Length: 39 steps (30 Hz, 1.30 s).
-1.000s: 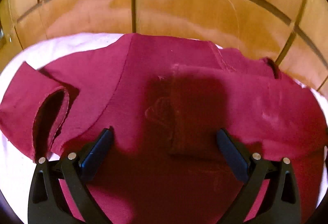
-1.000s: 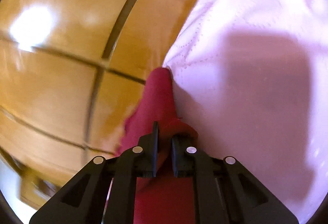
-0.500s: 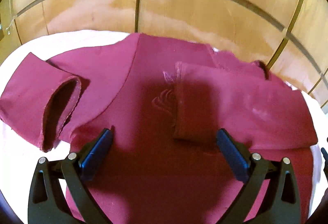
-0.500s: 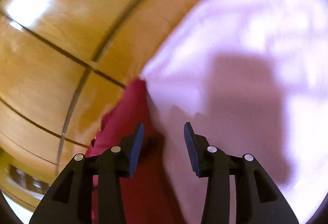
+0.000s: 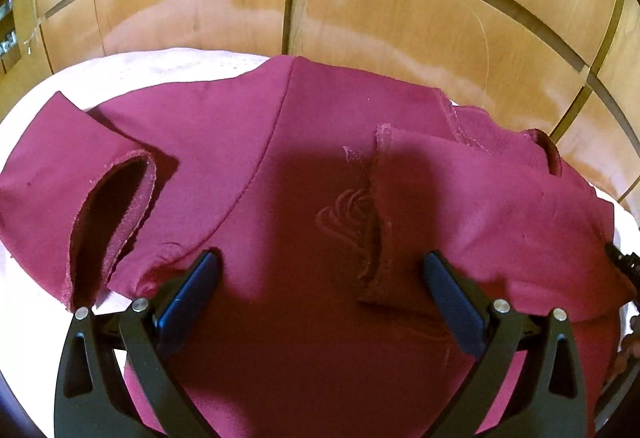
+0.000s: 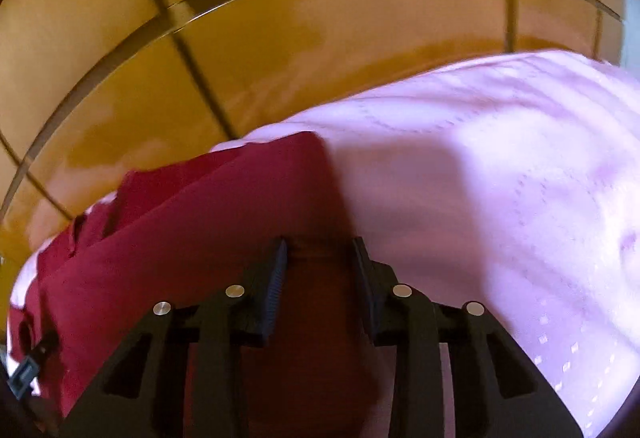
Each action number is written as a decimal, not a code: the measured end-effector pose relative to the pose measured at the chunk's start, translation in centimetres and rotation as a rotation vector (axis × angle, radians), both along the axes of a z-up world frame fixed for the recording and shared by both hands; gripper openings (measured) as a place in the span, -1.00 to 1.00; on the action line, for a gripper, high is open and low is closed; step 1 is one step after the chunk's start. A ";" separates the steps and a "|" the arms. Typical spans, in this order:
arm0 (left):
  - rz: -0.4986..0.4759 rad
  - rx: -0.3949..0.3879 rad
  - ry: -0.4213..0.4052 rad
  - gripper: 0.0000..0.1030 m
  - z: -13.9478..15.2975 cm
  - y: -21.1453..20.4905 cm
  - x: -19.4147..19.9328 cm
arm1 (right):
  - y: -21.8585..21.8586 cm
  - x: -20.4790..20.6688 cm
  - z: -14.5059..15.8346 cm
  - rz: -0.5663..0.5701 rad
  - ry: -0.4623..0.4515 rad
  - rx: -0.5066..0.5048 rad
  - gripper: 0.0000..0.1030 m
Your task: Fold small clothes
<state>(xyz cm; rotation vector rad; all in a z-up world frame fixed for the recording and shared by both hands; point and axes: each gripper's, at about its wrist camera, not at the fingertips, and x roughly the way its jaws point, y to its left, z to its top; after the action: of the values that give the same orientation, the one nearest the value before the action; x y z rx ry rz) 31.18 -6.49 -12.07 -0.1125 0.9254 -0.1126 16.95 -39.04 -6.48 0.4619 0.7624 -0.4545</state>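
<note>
Now left gripper (image 5: 320, 278) spread wide, nothing pinched, angled down over maroon shirt (image 5: 304, 165). Right gripper (image 6: 319, 262) closing, jaws still apart above shirt's edge. Shirt spread on pale pink cloth (image 6: 500, 197), one sleeve (image 5: 460, 205) folded across. Beyond, wooden panels (image 5: 200, 9).

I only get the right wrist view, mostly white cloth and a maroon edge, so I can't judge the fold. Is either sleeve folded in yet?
Observer: Yes. One folded sleeve of the maroon shirt lies across the chest, its end partly covering an embossed logo.
Operator: And the other one?
Observer: The other sleeve lies spread outward on the white cloth, unfolded, its cuff gaping open.
Operator: Is the left gripper holding anything?
Observer: No. The left gripper hovers above the chest with jaws wide, gripping nothing.
</note>
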 end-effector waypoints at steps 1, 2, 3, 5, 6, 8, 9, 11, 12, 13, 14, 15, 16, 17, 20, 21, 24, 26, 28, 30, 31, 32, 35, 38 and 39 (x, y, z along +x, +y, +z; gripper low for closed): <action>-0.001 0.000 -0.003 0.97 0.0 0.0 0.0 | -0.4 -0.3 -0.3 -0.012 -0.018 0.030 -0.39; -0.002 -0.003 -0.006 0.97 0.0 0.1 -0.1 | -0.7 -0.4 -0.5 -0.017 -0.030 0.045 -0.39; -0.003 -0.010 -0.009 0.96 0.1 0.2 -0.2 | -0.7 -0.4 -0.5 -0.021 -0.033 0.041 -0.39; -0.014 -0.028 -0.016 0.96 0.5 0.3 -0.5 | -0.1 -0.2 -0.2 -0.021 -0.015 -0.007 -0.38; -0.026 -0.040 -0.022 0.96 0.8 0.7 -1.2 | 0.2 -0.1 -0.1 -0.021 -0.005 -0.031 -0.35; -0.045 -0.053 -0.037 0.96 1.5 1.8 -3.0 | 0.4 0.4 0.0 -0.021 -0.001 -0.046 -0.29; -0.045 -0.057 -0.044 0.96 1.7 2.3 -3.6 | 0.3 0.3 0.0 -0.021 -0.005 -0.045 -0.22; -0.041 -0.090 -0.057 0.96 2.3 3.8 -5.6 | 0.7 -0.4 1.1 -0.030 -0.025 -0.074 0.05; -0.021 -0.104 -0.063 0.96 2.6 5.0 -6.8 | 1.3 -0.5 1.8 -0.025 -0.038 -0.104 0.05; 0.002 -0.113 -0.065 0.96 2.7 6.0 -7.7 | 2.9 -1.1 3.2 -0.001 -0.067 -0.174 0.05; 0.037 -0.133 -0.060 0.96 2.7 7.5 -8.7 | 4.3 -1.4 4.0 0.029 -0.083 -0.214 0.05; 0.057 -0.149 -0.056 0.96 2.6 8.4 -9.2 | 5.5 -1.4 4.7 0.064 -0.095 -0.231 0.05; 0.084 -0.164 -0.050 0.96 2.3 9.5 -9.9 | 7.3 -1.4 5.5 0.125 -0.114 -0.219 0.05; 0.109 -0.171 -0.043 0.96 2.1 10.4 -10.6 | 8.9 -1.4 6.1 0.179 -0.134 -0.183 0.05; 0.178 -0.179 -0.002 0.96 1.1 13.1 -12.1 | 13.7 -0.1 6.5 0.350 -0.149 -0.023 0.05; 0.188 -0.185 0.005 0.96 0.9 13.6 -12.7 | 14.9 0.6 6.3 0.395 -0.137 0.021 0.05; 0.212 -0.179 -0.008 0.96 1.2 15.0 -13.8 | 20.9 3.2 4.9 0.565 -0.090 0.171 0.05; 0.223 -0.144 -0.015 0.96 1.3 15.5 -14.3 | 24.4 4.6 4.1 0.639 -0.062 0.217 0.11; 0.233 -0.131 -0.027 0.96 1.3 16.6 -14.7 | 27.4 5.8 3.5 0.694 -0.044 0.263 0.35; 0.258 -0.129 -0.025 0.96 1.3 18.0 -14.7 | 29.5 7.2 3.2 0.718 -0.036 0.313 0.35; 0.275 -0.134 -0.026 0.96 1.3 18.8 -14.7 | 30.6 8.0 2.9 0.726 -0.029 0.338 0.35; 0.304 -0.134 -0.031 0.96 1.2 19.8 -14.7 | 31.6 8.7 2.7 0.723 -0.015 0.352 0.35; 0.341 -0.096 -0.050 0.96 1.0 21.5 -14.6 | 34.1 10.2 2.2 0.721 -0.002 0.377 0.35; 0.321 -0.097 -0.055 0.96 0.4 21.7 -14.5 | 35.2 11.4 1.3 0.705 0.025 0.360 0.35; 0.308 -0.086 -0.071 0.96 0.2 21.4 -14.7 | 35.7 11.9 1.0 0.698 0.037 0.354 0.35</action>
<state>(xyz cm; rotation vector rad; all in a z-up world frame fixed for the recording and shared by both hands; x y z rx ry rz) 16.52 14.95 -11.91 -0.3271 0.8228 0.1287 28.84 -3.38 -5.50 0.4816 0.9862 0.3303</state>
